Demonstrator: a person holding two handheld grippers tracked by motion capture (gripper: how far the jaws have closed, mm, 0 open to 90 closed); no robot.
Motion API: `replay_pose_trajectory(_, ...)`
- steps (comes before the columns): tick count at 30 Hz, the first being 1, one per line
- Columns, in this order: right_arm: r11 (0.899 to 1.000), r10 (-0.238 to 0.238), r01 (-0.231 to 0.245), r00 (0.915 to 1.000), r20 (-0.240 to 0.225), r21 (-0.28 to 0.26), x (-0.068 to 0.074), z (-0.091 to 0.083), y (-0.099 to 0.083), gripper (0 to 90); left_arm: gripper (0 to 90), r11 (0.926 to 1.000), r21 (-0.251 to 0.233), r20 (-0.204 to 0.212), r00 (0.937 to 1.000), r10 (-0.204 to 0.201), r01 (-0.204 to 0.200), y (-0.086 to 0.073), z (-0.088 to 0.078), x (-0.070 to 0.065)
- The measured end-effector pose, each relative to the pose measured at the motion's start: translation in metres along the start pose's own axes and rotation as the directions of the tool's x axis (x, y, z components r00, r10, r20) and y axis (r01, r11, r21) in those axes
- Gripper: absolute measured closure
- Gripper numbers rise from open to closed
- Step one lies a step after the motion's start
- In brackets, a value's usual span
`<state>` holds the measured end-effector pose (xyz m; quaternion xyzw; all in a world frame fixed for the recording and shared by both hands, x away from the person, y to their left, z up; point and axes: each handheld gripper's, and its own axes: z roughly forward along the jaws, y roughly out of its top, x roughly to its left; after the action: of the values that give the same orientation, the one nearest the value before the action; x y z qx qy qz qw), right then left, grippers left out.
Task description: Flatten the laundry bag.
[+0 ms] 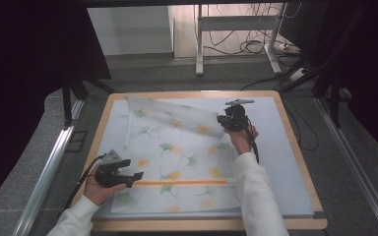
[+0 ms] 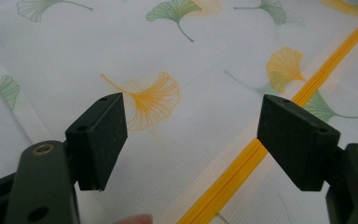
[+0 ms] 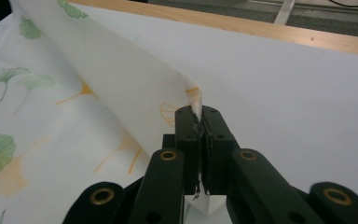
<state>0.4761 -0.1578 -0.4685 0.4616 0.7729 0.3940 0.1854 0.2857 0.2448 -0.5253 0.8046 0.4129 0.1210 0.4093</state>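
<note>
A white cloth bag [image 1: 177,152] printed with green and orange ginkgo leaves lies spread on the table, with an orange zipper [image 1: 182,182] running across its near part. My right gripper [image 1: 222,119] is shut on the bag's far right corner [image 3: 193,100] and holds it lifted, so the fabric rises in a fold from the far left edge. My left gripper [image 1: 139,175] hovers open just above the bag near the zipper's left end. In the left gripper view the open left gripper [image 2: 191,137] has the zipper [image 2: 242,163] running diagonally beneath it and nothing between the pads.
The bag rests on a pale mat [image 1: 285,147] covering a wooden-edged table [image 1: 302,162]. Bare mat lies to the right of the bag. Beyond the table stand a white desk frame [image 1: 236,29] and loose cables [image 1: 256,46] on the floor.
</note>
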Motion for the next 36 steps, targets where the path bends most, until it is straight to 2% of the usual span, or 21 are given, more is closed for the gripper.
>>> replay_pose_trajectory(2,1.000,-0.004,0.004,0.9999,0.014,-0.018,-0.003,0.004,0.002,85.5,23.8,1.0000,-0.002,0.000,1.0000,-0.002,0.002,0.000,0.000,0.000)
replay_pose_trajectory(5,1.000,-0.001,0.001,0.9997,0.025,-0.013,-0.007,0.011,0.008,84.2,23.8,1.0000,-0.001,0.000,1.0000,-0.006,0.006,0.001,0.001,0.002)
replay_pose_trajectory(6,1.000,-0.007,0.008,0.9993,0.037,-0.029,-0.007,0.012,0.010,81.4,23.8,1.0000,-0.002,0.000,1.0000,-0.008,0.008,0.001,0.001,0.002)
replay_pose_trajectory(8,0.999,-0.019,0.021,0.9965,0.082,-0.030,-0.009,0.015,0.014,69.9,23.8,1.0000,-0.003,-0.004,1.0000,-0.009,0.009,0.001,0.001,0.003)
replay_pose_trajectory(10,0.998,-0.041,0.047,0.9867,0.157,-0.036,-0.008,0.016,0.017,61.0,23.9,0.9999,-0.007,-0.005,0.9999,-0.010,0.010,0.000,0.001,0.004)
replay_pose_trajectory(11,0.998,-0.045,0.053,0.9833,0.176,-0.040,-0.008,0.014,0.018,58.4,23.9,0.9999,-0.007,-0.004,0.9999,-0.011,0.011,0.000,0.000,0.004)
replay_pose_trajectory(15,0.997,-0.036,0.049,0.9830,0.180,-0.067,-0.006,0.003,0.015,52.8,23.9,0.9999,-0.009,-0.001,0.9999,-0.011,0.011,0.000,0.000,0.004)
replay_pose_trajectory(18,0.996,-0.040,0.050,0.9896,0.138,-0.069,-0.003,-0.009,0.011,52.0,23.9,0.9999,-0.008,0.000,1.0000,-0.007,0.007,0.001,0.000,0.003)
replay_pose_trajectory(20,0.997,-0.045,0.049,0.9949,0.090,-0.051,0.001,-0.016,0.008,51.4,23.8,0.9999,-0.011,0.000,1.0000,-0.007,0.007,0.001,0.000,0.002)
replay_pose_trajectory(23,0.997,-0.062,0.064,0.9973,0.040,-0.053,0.007,-0.030,0.001,51.3,23.8,0.9999,-0.010,-0.002,1.0000,-0.006,0.006,0.002,0.001,0.002)
replay_pose_trajectory(25,0.998,-0.060,0.060,0.9982,-0.008,-0.034,0.010,-0.037,-0.005,49.6,23.8,0.9999,-0.010,-0.004,1.0000,-0.006,0.006,0.002,0.001,0.002)
replay_pose_trajectory(28,0.996,-0.084,0.082,0.9948,-0.058,-0.029,0.018,-0.049,-0.020,48.9,23.8,0.9998,-0.015,-0.004,0.9999,-0.009,0.009,0.002,0.000,0.002)
replay_pose_trajectory(33,0.992,-0.126,0.125,0.9840,-0.126,-0.017,0.029,-0.068,-0.048,48.4,23.9,0.9999,-0.015,-0.007,0.9999,-0.007,0.007,0.003,0.001,0.001)
replay_pose_trajectory(36,0.992,-0.127,0.124,0.9792,-0.159,-0.025,0.033,-0.081,-0.065,49.9,24.1,0.9999,-0.015,-0.005,1.0000,-0.004,0.004,0.004,0.001,-0.001)
